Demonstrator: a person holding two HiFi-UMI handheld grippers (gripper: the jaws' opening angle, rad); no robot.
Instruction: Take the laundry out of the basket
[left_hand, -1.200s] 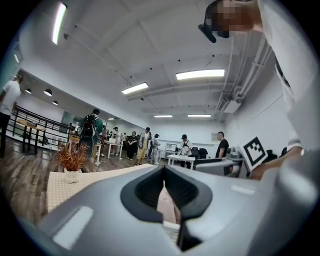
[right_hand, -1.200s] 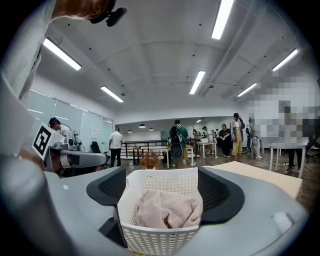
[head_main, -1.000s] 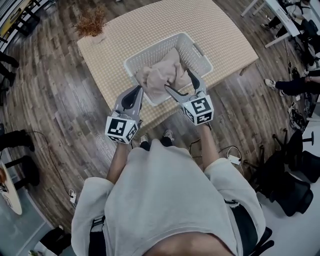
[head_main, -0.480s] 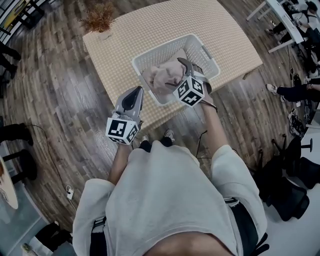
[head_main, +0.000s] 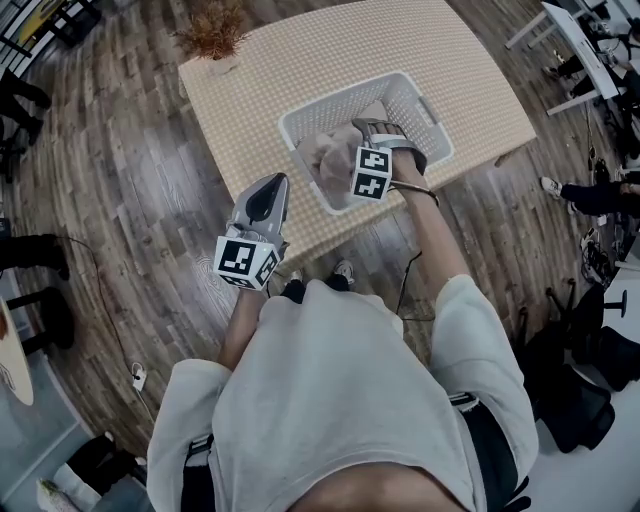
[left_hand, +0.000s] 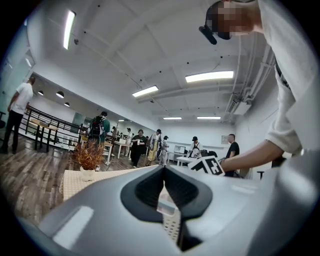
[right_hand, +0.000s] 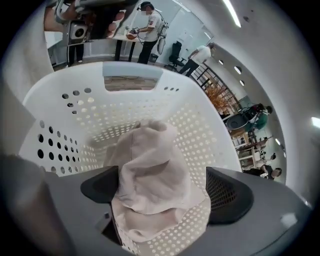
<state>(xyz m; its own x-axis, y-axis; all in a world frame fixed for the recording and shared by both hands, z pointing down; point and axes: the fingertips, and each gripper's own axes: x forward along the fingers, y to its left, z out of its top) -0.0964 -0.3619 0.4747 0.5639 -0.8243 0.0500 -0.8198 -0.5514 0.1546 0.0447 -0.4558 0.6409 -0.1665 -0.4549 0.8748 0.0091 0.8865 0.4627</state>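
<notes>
A white perforated laundry basket (head_main: 340, 93) stands on the beige table (head_main: 300, 55). A crumpled beige cloth (head_main: 325, 155) lies heaped in it. My right gripper (head_main: 386, 136) reaches down into the basket over the cloth. In the right gripper view its jaws stand wide and are opening, with the cloth (right_hand: 150, 170) bunched between them inside the basket (right_hand: 125, 105). My left gripper (head_main: 264, 200) hangs shut and empty over the table's near edge, left of the basket; its jaws meet in the left gripper view (left_hand: 163, 169).
A potted dried plant (head_main: 212, 40) sits on the table's far left corner. Wooden floor surrounds the table. Chairs and bags (head_main: 585, 350) stand to the right, and people stand and sit at the room's edges.
My right gripper has moved from the basket's near rim forward and down into it, over the cloth, its jaws spreading. The left gripper has barely moved.
</notes>
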